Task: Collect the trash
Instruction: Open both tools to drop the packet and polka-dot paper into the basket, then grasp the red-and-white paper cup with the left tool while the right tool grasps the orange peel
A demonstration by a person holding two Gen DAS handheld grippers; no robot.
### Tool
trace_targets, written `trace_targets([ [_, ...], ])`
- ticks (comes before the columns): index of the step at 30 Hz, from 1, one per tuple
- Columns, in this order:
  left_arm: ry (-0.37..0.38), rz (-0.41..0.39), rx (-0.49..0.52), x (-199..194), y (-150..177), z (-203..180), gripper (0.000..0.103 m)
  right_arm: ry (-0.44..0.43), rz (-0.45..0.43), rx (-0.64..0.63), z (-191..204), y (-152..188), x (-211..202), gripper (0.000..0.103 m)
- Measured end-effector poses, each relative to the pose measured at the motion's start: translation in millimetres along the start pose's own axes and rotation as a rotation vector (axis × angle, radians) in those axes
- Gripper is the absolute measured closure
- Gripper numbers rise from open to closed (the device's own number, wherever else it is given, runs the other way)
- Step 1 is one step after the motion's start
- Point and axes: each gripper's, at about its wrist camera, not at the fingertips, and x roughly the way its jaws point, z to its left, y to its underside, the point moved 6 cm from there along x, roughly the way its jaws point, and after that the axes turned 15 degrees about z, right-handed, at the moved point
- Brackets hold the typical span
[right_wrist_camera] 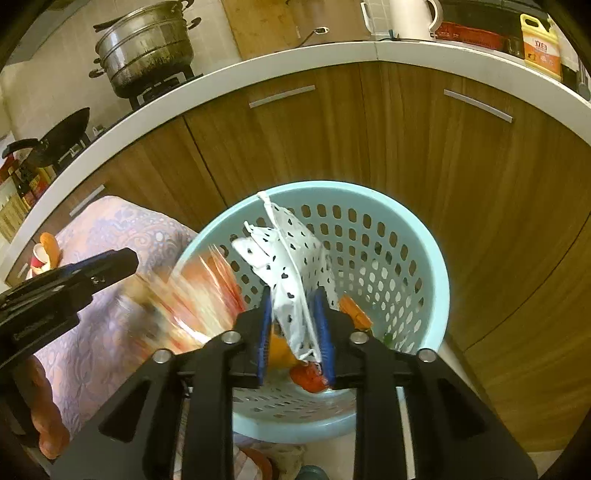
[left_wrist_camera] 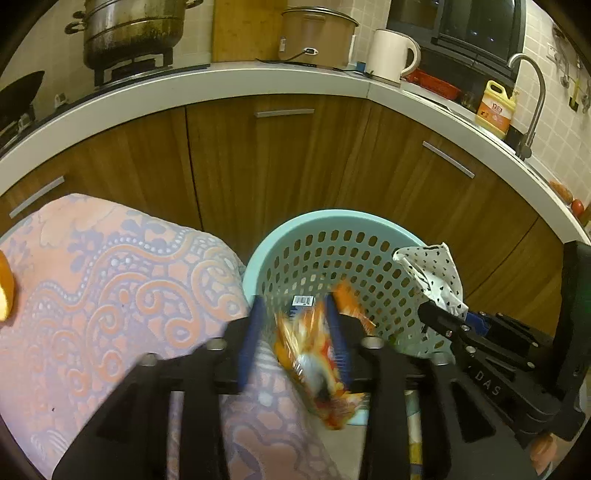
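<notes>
A light blue perforated basket [left_wrist_camera: 314, 225] stands on the floor by the wooden cabinets; it also shows in the right wrist view [right_wrist_camera: 413, 236]. My left gripper [left_wrist_camera: 293, 336] has its jaws apart around a blurred orange snack wrapper [left_wrist_camera: 314, 365] at the basket's left rim; whether the pads touch it I cannot tell. The wrapper [right_wrist_camera: 199, 295] is a blur in the right wrist view. My right gripper [right_wrist_camera: 295, 325] is shut on a white face mask with black hearts [right_wrist_camera: 288, 266] over the basket. The mask [left_wrist_camera: 436, 273] also shows in the left wrist view. Orange scraps [right_wrist_camera: 354, 310] lie inside the basket.
A pink and lilac patterned cloth [left_wrist_camera: 110, 295] covers a surface left of the basket. An orange peel [left_wrist_camera: 5, 288] lies at its left edge. Above the cabinets runs a white counter [left_wrist_camera: 221, 88] with a steel pot [left_wrist_camera: 133, 33], a kettle [left_wrist_camera: 391, 55] and a tap [left_wrist_camera: 532, 96].
</notes>
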Motion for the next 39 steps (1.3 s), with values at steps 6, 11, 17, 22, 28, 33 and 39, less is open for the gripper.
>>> trace_targets([
  [6,-0.004,-0.005,-0.016,-7,3,9,0.055,0.0,-0.007,0.013,-3,1,-2,0.056],
  [11,-0.01,-0.023,-0.03,-20,8,21,0.054,-0.02,-0.021,0.016,1,-1,-10,0.056],
  [17,-0.016,-0.047,-0.052,-36,17,36,0.054,-0.024,-0.056,-0.042,26,-3,-26,0.056],
  [22,-0.03,-0.077,-0.097,-54,29,62,0.047,-0.035,-0.07,-0.097,55,-3,-34,0.056],
  [28,-0.073,-0.117,-0.158,-84,44,107,0.043,-0.052,-0.078,-0.183,104,-6,-39,0.056],
  [33,-0.116,-0.169,-0.242,-115,56,154,0.04,-0.078,-0.088,-0.279,158,-9,-43,0.055],
  [39,-0.168,-0.206,-0.344,-145,74,216,0.036,-0.112,-0.074,-0.415,231,-6,-40,0.05],
])
